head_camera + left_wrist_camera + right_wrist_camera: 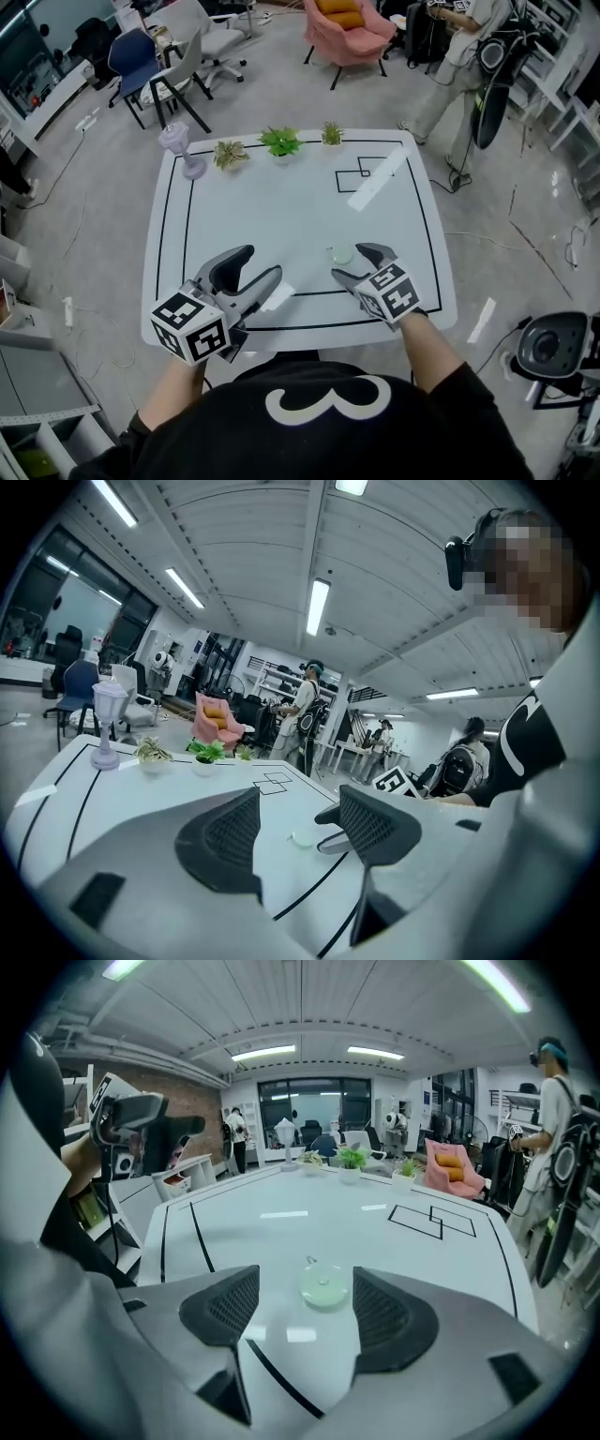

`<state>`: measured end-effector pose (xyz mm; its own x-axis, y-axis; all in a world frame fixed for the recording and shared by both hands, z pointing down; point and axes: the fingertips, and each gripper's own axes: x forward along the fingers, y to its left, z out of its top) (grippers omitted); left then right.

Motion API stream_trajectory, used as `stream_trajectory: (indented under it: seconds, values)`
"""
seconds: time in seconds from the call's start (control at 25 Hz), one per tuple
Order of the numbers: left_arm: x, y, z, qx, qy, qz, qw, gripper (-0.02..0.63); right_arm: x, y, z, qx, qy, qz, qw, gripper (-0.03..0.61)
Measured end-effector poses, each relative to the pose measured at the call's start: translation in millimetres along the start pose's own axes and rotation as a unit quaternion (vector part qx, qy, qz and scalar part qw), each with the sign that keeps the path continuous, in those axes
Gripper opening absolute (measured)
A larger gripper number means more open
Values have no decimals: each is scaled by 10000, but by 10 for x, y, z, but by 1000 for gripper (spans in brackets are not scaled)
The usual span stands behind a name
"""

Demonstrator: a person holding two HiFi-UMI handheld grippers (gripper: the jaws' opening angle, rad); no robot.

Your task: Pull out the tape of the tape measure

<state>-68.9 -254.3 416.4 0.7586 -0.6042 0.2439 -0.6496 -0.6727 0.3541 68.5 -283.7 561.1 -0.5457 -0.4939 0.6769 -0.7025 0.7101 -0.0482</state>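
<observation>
A small round pale-green tape measure (pixel 340 253) lies flat on the white table (pixel 281 206), near the front edge. My right gripper (pixel 359 263) is open just behind it; in the right gripper view the tape measure (pixel 324 1287) sits ahead, between the two jaws, apart from both pads. My left gripper (pixel 259 269) is open to the left of it, holding nothing. From the left gripper view the tape measure (pixel 301 838) shows as a small disc beyond the jaws, beside the right gripper's tip (pixel 330 843).
Three small potted plants (pixel 280 142) stand along the table's far edge, with a little lamp-shaped ornament (pixel 178 148) at the far left corner. Black lines (pixel 364 172) are marked on the tabletop. Chairs and a standing person (pixel 457 47) are beyond the table.
</observation>
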Motion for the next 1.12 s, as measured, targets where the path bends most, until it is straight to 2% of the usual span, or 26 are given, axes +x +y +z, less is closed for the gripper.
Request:
stream_trajectory:
  seconds: [0.4, 0.68, 0.92, 1.12]
  values:
    - [-168, 156, -11, -85, -3, 181, 9998, 252, 341, -163, -162, -4, 459, -152, 9988, 293]
    - [-217, 219, 20, -69, -32, 320, 9995, 252, 394, -157, -154, -16, 450, -35, 9990, 290]
    - [-195, 140, 91, 4, -54, 263, 9996, 252, 379, -188, -153, 91, 471, -84, 9988, 221]
    - [-202, 118, 130, 85, -41, 259, 9996, 252, 363, -175, -156, 178, 458, -165, 9987, 219]
